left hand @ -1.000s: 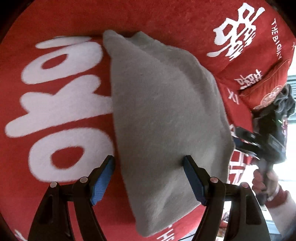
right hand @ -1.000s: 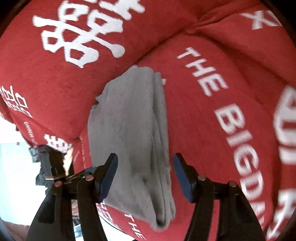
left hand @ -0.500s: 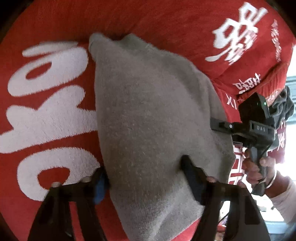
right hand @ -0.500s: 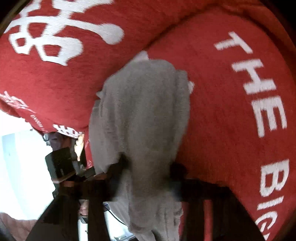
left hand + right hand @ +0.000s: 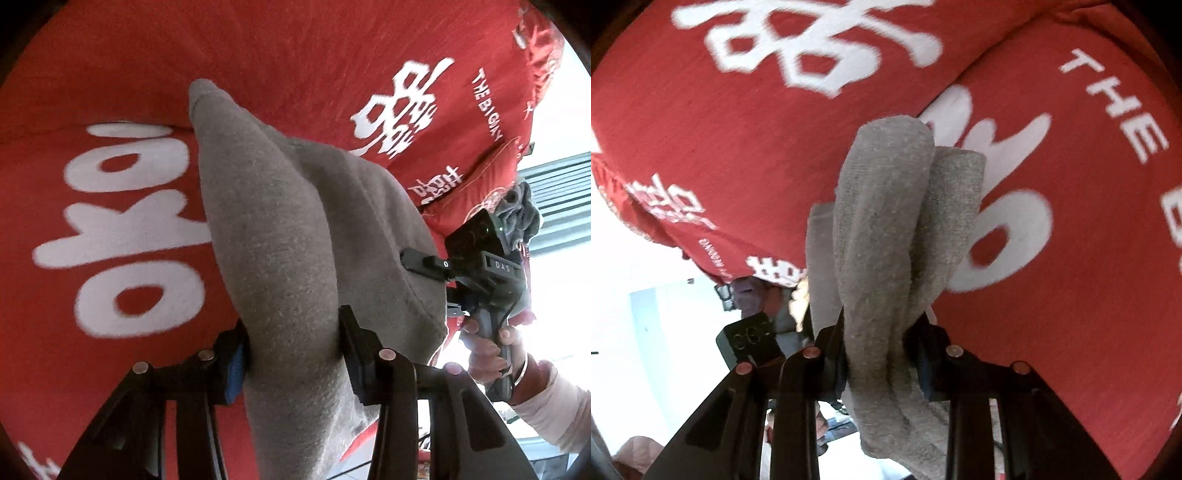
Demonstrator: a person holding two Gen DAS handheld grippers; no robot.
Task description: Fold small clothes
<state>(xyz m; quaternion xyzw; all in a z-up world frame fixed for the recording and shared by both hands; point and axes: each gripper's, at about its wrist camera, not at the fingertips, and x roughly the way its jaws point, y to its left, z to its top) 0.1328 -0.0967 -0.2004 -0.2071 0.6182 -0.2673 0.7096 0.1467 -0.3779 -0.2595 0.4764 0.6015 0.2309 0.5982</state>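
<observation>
You are gripping the grey garment (image 5: 280, 236) with both grippers, the left gripper (image 5: 291, 347) and the right gripper (image 5: 881, 354) having just been closing their fingers on its near edge, bunching it above the red printed cover (image 5: 110, 229). Try keeping both pinches level and carrying that edge over evenly toward the far end. Both hands are pointing downward, side by side; layers caught are probably several.

One grey garment (image 5: 291, 236), bunched into folds. Two grippers: left gripper (image 5: 291, 354) and right gripper (image 5: 882, 354). One red printed cover (image 5: 110, 74).
</observation>
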